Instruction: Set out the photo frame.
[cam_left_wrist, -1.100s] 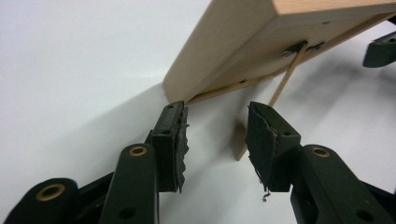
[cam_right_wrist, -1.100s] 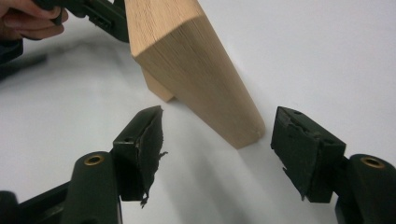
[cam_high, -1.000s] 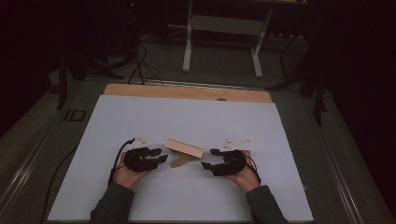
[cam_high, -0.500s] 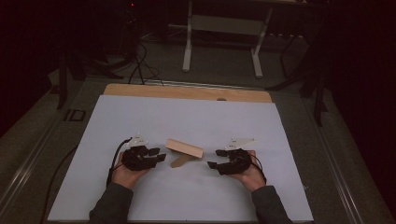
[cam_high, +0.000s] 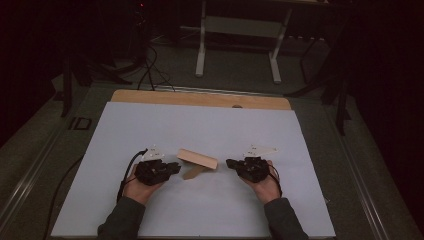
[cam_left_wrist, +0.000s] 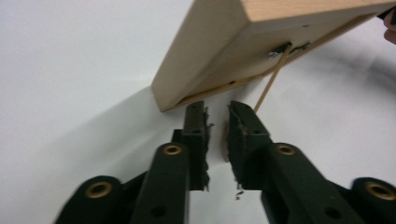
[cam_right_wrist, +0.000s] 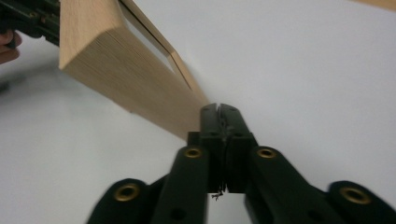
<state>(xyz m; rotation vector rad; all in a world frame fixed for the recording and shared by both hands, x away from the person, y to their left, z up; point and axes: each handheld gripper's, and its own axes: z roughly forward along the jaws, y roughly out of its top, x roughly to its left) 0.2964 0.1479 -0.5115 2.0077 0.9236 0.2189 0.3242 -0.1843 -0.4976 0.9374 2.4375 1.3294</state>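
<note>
The light wooden picture frame with a fold-out stand (cam_high: 197, 159) sits propped mid-table on the white sheet (cam_high: 210, 125), between both grippers. The left gripper (cam_left_wrist: 216, 122) has just been closing, a narrow gap remaining, nothing clamped; the right gripper (cam_right_wrist: 219, 112) has just snapped fully shut, empty. Both have let go, so the frame probably stands unaided. The bare wooden table edge (cam_high: 200, 98) lies far off; nothing obstructs.
</note>
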